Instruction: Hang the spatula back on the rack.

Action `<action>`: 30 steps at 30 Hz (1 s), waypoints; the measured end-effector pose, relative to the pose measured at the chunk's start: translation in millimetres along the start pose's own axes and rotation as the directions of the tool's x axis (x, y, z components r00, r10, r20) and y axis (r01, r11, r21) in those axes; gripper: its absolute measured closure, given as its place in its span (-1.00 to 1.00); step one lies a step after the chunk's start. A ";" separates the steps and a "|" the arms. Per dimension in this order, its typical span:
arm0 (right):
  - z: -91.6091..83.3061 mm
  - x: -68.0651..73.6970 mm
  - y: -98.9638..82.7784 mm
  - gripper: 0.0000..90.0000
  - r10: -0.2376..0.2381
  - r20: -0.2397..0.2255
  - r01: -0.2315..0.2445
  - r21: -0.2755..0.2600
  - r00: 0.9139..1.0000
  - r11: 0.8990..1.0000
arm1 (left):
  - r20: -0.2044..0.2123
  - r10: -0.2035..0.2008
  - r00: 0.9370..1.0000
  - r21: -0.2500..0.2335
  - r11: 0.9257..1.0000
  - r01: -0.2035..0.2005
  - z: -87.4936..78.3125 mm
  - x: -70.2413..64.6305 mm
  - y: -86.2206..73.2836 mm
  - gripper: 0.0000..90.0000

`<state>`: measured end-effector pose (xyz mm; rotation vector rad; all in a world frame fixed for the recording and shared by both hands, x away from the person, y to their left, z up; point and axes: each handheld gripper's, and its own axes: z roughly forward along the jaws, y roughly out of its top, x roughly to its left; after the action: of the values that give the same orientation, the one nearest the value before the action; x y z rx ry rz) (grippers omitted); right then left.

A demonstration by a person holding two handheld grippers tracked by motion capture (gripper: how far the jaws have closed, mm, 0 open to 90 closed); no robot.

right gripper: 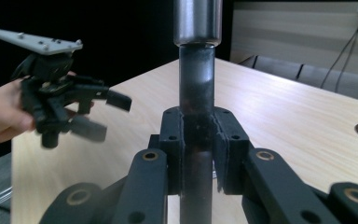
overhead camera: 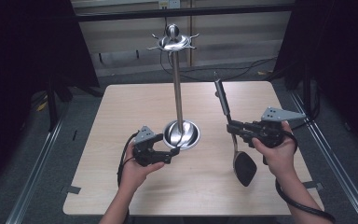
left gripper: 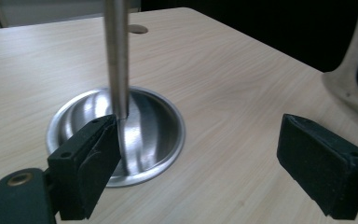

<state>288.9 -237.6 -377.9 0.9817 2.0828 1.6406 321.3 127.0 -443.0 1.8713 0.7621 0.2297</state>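
A steel utensil stand rises from the table's middle, with a round dish base [overhead camera: 189, 135] and a pole [overhead camera: 178, 93] topped by hooks [overhead camera: 172, 43]. My left gripper [overhead camera: 169, 150] stands open just left of the base, nothing between its jaws. In the left gripper view the left gripper [left gripper: 205, 163] faces the base [left gripper: 154, 135] and pole [left gripper: 116, 56]. My right gripper [overhead camera: 231, 127] is shut on the handle of a black-headed spatula [overhead camera: 245, 169], held upright with the head down, just above the table. The right gripper [right gripper: 198, 126] clamps the dark handle [right gripper: 196, 93].
The light wood table [overhead camera: 135, 102] has a cable hole [left gripper: 138, 29] behind the stand. Dark curtains flank both sides, and metal floor rails [overhead camera: 37, 163] run along them. The left gripper [right gripper: 70, 112] and its hand appear at the left of the right gripper view.
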 end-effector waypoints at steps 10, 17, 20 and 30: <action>13.9 17.5 6.4 0.68 0.001 0.070 0.004 -0.061 0.998 0.998 | 0.073 -0.002 0.997 -0.047 0.999 0.006 22.4 -33.5 11.5 -0.61; 22.3 27.5 9.0 0.68 -0.005 0.068 0.010 -0.081 0.998 0.997 | 0.115 0.024 0.993 -0.108 0.994 -0.011 38.1 -61.7 23.4 -0.21; 24.1 31.0 9.1 0.68 -0.003 0.084 0.010 -0.083 0.996 0.997 | 0.099 0.042 0.994 -0.111 0.993 -0.031 44.8 -71.4 27.5 -0.04; 29.1 33.2 7.3 0.68 0.012 0.079 -0.004 -0.099 0.997 0.995 | 0.134 0.039 0.990 -0.159 0.987 -0.017 68.7 -91.0 31.3 0.27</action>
<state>285.5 -193.2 -374.1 1.0070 1.9298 1.6626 296.3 12.4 -427.8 1.7291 0.6063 0.1726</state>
